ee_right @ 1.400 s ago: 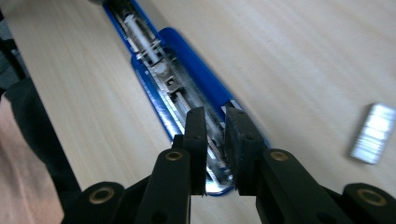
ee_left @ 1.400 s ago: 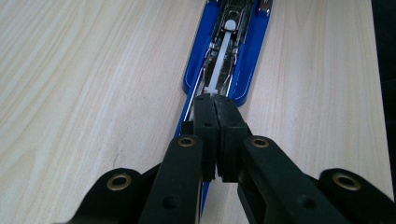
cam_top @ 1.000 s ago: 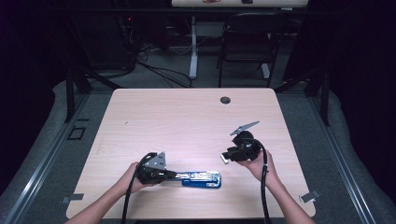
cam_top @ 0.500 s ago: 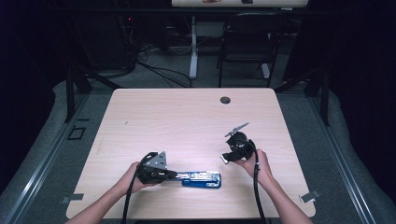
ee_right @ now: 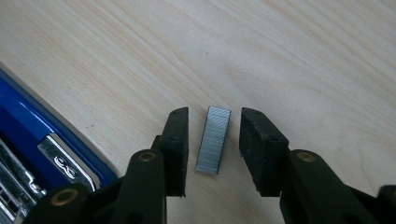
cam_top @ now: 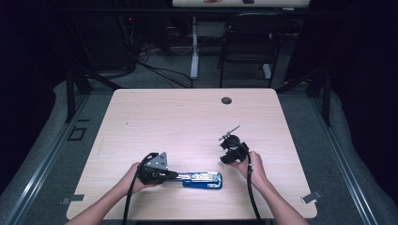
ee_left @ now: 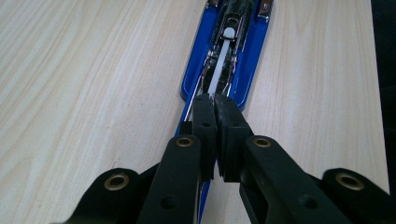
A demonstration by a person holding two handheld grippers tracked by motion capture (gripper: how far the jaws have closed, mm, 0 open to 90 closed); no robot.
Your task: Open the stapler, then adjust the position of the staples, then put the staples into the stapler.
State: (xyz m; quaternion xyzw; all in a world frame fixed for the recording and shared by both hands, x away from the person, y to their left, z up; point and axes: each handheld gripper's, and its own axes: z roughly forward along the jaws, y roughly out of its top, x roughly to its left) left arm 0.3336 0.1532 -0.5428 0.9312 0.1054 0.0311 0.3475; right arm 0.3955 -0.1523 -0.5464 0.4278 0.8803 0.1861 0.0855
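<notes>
Left tool (cam_top: 176, 176) and right tool (cam_top: 226, 157): black bodies are carrying black jaws with brass-ringed screw holes; a grey three-cornered plate is topping the left; black cables are trailing along bare forearms.

Blue stapler (cam_top: 202, 180) opened, staple strip (ee_right: 213, 140) beside it
Stapler lies flat near the bench's front edge, magazine exposed; the silver strip lies flat on bare wood.

Pale wooden table (cam_top: 187, 122) with a small round dark grommet (cam_top: 226, 100) near its far edge. Beyond it, on grey floor (cam_top: 155, 70): black chair (cam_top: 246, 44), white table leg (cam_top: 194, 47), tangled dark cables (cam_top: 155, 56). Grey tape marks (cam_top: 311, 197) at the near corners.
</notes>
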